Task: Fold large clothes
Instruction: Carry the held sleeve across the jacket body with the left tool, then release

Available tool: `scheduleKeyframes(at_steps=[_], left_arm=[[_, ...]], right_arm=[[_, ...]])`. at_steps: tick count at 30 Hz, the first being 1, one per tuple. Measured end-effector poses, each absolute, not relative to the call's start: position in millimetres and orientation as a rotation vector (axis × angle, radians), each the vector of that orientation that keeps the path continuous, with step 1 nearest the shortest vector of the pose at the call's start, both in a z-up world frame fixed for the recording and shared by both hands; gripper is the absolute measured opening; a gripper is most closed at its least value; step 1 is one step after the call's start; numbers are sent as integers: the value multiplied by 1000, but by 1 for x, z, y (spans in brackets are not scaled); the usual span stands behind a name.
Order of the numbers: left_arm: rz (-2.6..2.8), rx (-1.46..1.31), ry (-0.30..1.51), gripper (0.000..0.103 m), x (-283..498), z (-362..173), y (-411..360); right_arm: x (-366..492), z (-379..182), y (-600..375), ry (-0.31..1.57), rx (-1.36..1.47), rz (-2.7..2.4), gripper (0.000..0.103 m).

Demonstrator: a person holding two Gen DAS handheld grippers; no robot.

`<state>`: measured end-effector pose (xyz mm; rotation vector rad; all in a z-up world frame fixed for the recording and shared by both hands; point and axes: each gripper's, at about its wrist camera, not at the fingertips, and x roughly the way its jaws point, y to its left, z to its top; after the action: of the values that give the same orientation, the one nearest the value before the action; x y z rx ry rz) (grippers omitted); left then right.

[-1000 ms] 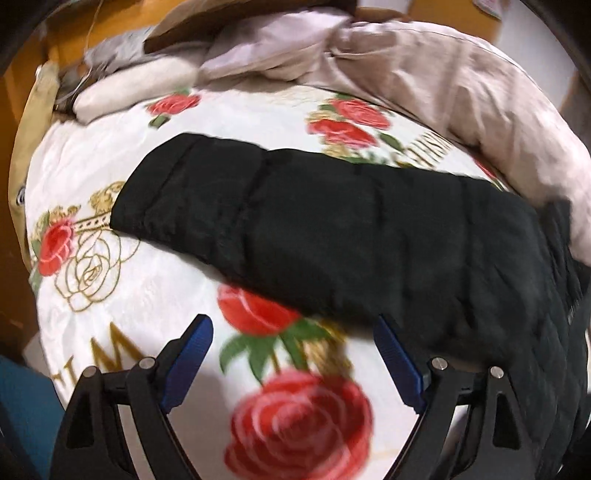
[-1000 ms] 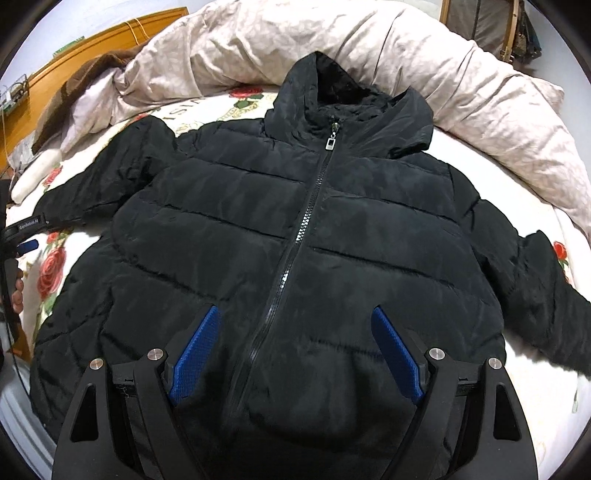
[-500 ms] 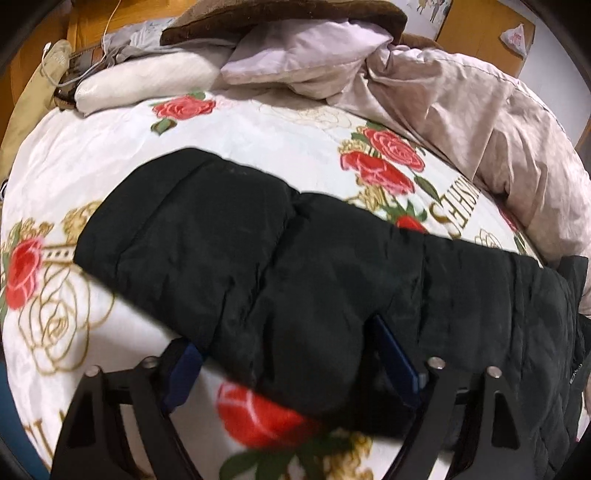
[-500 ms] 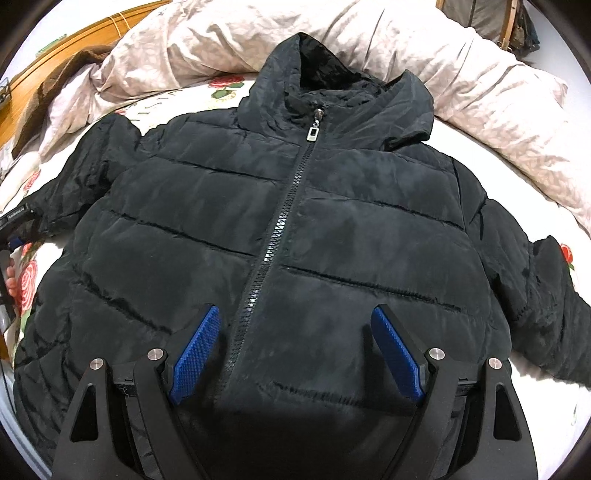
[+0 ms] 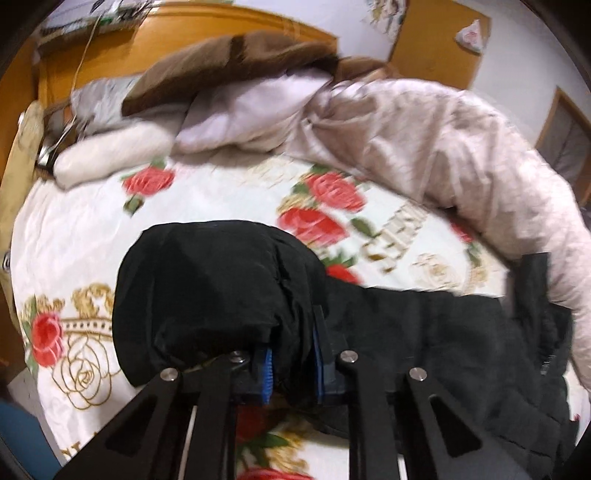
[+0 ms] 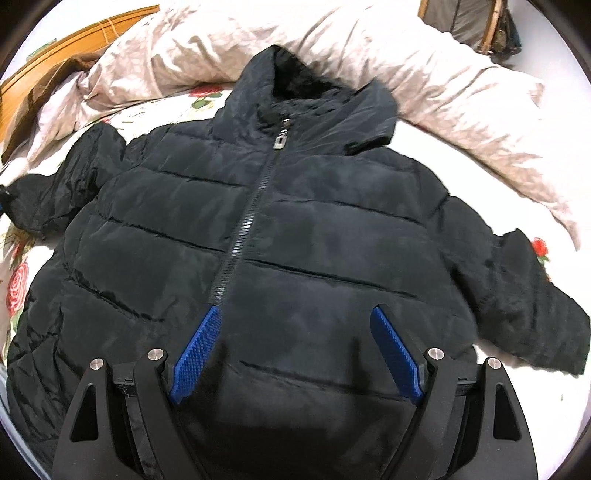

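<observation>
A black hooded puffer jacket [image 6: 295, 229] lies face up and zipped on the rose-printed bedspread [image 5: 92, 221]. In the left wrist view its sleeve [image 5: 199, 280] is bunched and lifted off the bed. My left gripper [image 5: 291, 350] is closing on it, with the blue pads pressing the fabric between them. In the right wrist view that sleeve [image 6: 85, 177] stretches to the left edge and the other sleeve [image 6: 524, 295] lies out to the right. My right gripper [image 6: 295, 314] hovers open over the jacket's lower front, with nothing between its fingers.
A rumpled beige duvet [image 5: 443, 147] curves along the far side of the bed behind the jacket's hood [image 6: 314, 85]. Pillows [image 5: 251, 107] and a brown blanket [image 5: 229, 66] are piled by the wooden headboard [image 5: 184, 29]. A cable hangs at the far left.
My left gripper slid onto the sleeve, closed on it and lifted it, bunching the cuff end. The right gripper drifted slightly over the jacket front and stayed open.
</observation>
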<state>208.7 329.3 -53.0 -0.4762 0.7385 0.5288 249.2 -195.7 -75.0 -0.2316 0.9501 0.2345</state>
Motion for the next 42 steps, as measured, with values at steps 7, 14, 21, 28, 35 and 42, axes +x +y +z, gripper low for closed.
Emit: scheduleKeyframes(at_steps=[7,14,21,28,35,42], left_arm=[[364,-457,681,16,211,13,284],[225,-388,686,16,220,53,219],[60,-321,707,16,242,72,136],[-112,-269,744,16,267,68,44],[-244,-227,835,15,295,33,-33],[-296,-179,936,17,316,-14,-86]], right_arm=[[230,-52,-216,921,-216,214,83],[217,-41,-241,915,-160,189,83],[210,-34,-272,897,-87,170,83],[209,-39,-307,909,-7,159,83],[211,-53,-340,930,75,118,83],[216,-68,-362,936,126,94,83]])
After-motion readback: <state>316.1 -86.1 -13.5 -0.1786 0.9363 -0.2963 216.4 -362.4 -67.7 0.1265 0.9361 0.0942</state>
